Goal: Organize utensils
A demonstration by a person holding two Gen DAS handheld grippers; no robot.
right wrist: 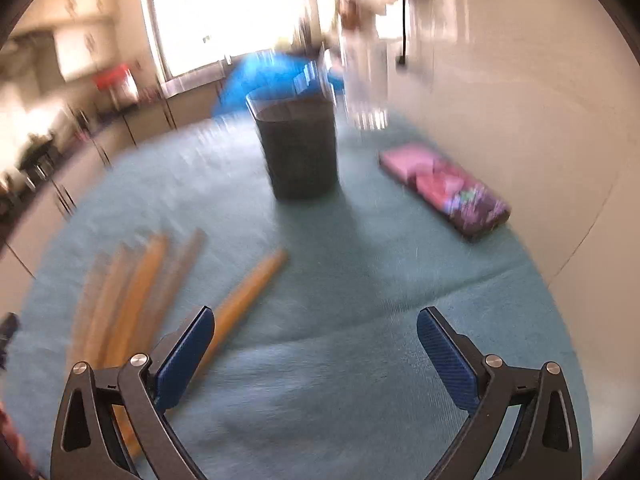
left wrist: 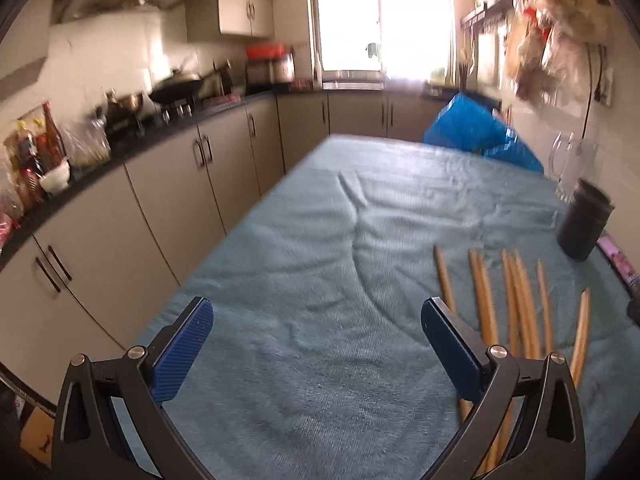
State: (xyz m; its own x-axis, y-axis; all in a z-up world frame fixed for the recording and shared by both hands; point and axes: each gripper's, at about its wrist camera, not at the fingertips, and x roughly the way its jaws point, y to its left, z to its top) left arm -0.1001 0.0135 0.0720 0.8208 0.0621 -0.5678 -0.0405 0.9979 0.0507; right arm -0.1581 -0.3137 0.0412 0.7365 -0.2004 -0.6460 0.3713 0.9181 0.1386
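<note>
Two grippers hang over a table spread with a blue cloth (left wrist: 320, 240); the left gripper (left wrist: 318, 344) has its jaws wide apart with only cloth between them, and the right gripper (right wrist: 316, 354) likewise stands spread and holds nothing. Several wooden chopsticks (left wrist: 516, 300) lie loose on the cloth between the two (blurred in the right view); farther right and beyond them a dark cup (right wrist: 298, 148) stands upright, a pink packet (right wrist: 444, 186) lying right of it near the wall.
</note>
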